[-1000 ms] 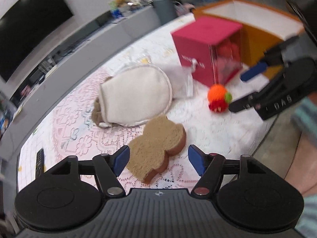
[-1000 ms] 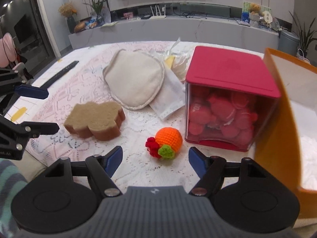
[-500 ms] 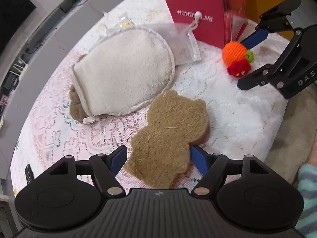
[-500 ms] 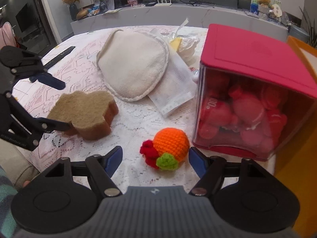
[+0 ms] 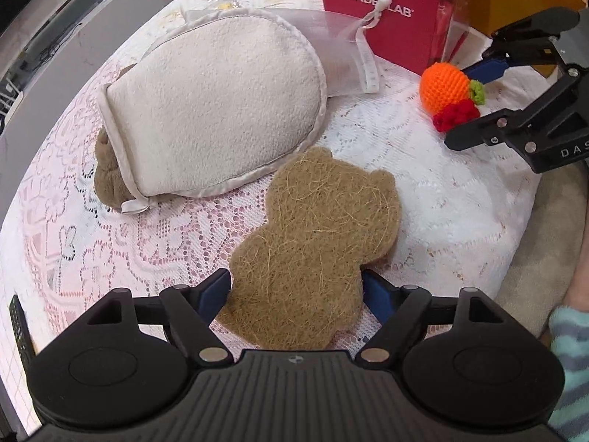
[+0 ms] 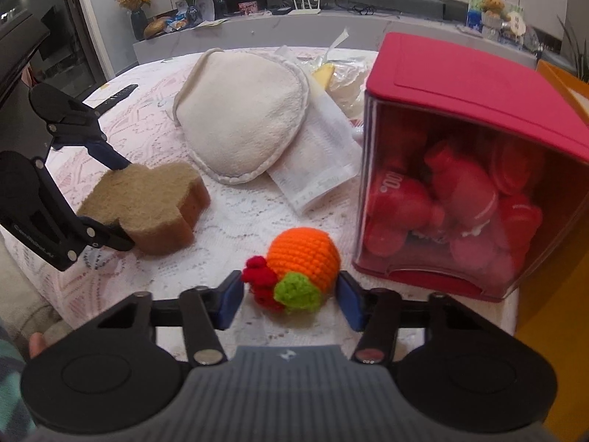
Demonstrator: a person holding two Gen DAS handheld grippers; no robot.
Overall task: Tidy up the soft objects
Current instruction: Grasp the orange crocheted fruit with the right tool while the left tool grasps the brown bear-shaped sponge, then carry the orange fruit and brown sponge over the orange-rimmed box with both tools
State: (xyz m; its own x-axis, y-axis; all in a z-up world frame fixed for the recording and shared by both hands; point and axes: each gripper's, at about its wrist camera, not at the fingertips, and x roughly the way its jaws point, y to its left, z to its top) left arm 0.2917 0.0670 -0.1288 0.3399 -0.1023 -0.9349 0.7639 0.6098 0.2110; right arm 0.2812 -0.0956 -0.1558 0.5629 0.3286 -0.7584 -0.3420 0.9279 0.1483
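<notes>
A brown bear-shaped sponge (image 5: 316, 243) lies on the lace tablecloth; it also shows in the right wrist view (image 6: 147, 202). My left gripper (image 5: 294, 291) is open, its fingers on either side of the sponge's near end. An orange crocheted fruit (image 6: 300, 265) with red and green bits lies near the red box; it also shows in the left wrist view (image 5: 447, 84). My right gripper (image 6: 291, 302) is open, its fingers flanking the fruit. A cream mitt (image 5: 217, 107) lies behind the sponge.
A red box (image 6: 467, 154) with a clear front holds red soft items. An orange bin (image 6: 563, 84) stands at the right. A mesh pouch (image 6: 316, 147) and plastic wrap lie beside the mitt. A black remote (image 6: 117, 95) lies far left. The table edge is close in front.
Both grippers have moved forward and down. The left now straddles the sponge and the right now straddles the crocheted fruit. Neither has closed.
</notes>
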